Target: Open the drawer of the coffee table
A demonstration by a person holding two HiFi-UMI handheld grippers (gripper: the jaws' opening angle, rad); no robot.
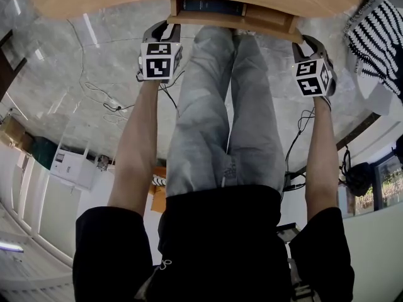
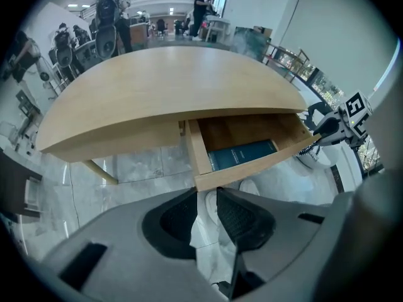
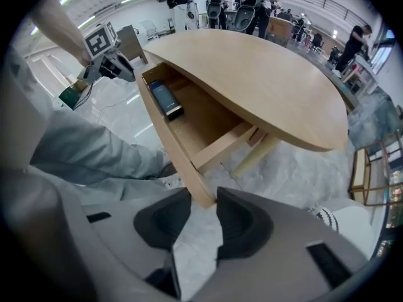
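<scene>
Drawer (image 2: 252,167) corners sit gripped in left gripper (image 2: 204,195) and right gripper (image 3: 203,195).

Table: pale wood with a rounded top (image 2: 157,87); a slanted leg (image 2: 101,170) stands on the floor.
Drawer: same wood, under the table's top, pulled out, with its front board (image 2: 252,172) clear of the table's edge.
In the drawer: a dark book (image 2: 242,154) lies flat on the bottom.
Floor: glossy grey marbled tiles (image 2: 135,168) under and around the table.
On the floor: thin cables (image 1: 107,102) near the table, a black-and-white striped thing (image 1: 378,30) beside the table's end, and a pale shoe (image 2: 252,187) just below the drawer.
</scene>
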